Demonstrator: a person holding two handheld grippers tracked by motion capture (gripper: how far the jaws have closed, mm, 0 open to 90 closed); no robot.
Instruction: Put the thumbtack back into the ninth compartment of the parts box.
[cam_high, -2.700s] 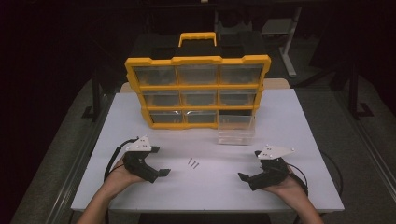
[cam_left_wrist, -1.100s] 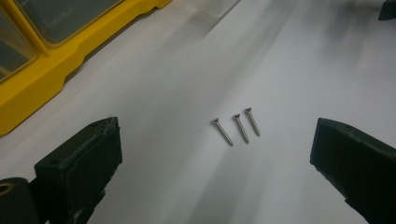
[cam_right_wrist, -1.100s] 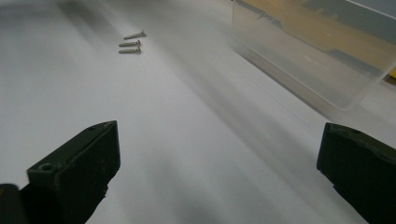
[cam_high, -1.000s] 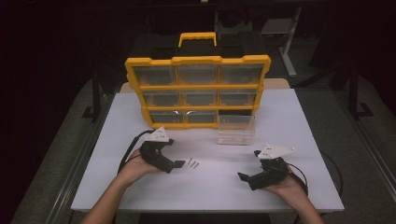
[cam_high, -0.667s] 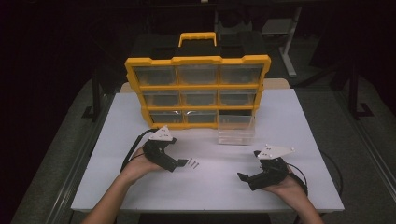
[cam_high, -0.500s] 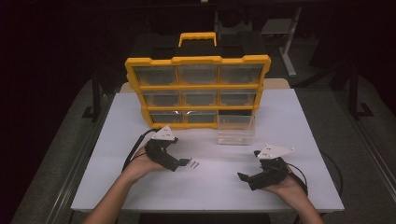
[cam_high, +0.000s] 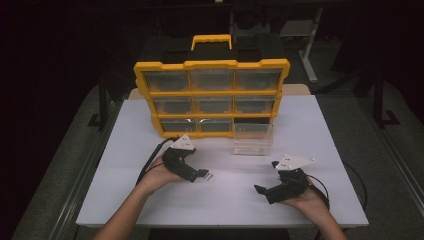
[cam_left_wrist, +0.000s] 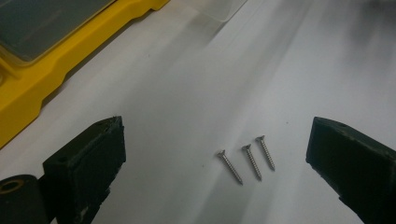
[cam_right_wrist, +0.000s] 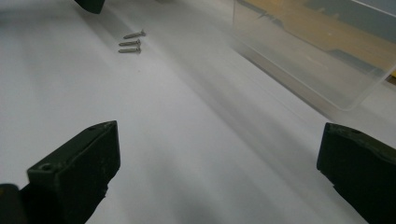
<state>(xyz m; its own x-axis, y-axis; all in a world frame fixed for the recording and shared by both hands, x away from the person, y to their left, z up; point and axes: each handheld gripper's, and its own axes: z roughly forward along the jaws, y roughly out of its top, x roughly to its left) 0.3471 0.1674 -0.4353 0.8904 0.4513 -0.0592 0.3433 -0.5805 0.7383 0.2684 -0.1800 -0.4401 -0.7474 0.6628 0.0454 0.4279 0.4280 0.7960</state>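
Screws (cam_left_wrist: 246, 159): three on the bench (cam_high: 320, 130), well in front of the organizer (cam_high: 212, 97) and pulled-out clear drawer (cam_high: 253, 140), probably their destination. We have the left gripper (cam_high: 204, 174) wide open, straddling them; right gripper (cam_high: 261, 190) wide open too, parked. Left gripper view resolves three separate screws; high view blurs them.

- We see a white table (cam_high: 320, 125) under bright light; the room around it is dark;
- a grey floor (cam_high: 395, 150) flanks it;
- metal frame legs (cam_high: 312, 45) stand behind.
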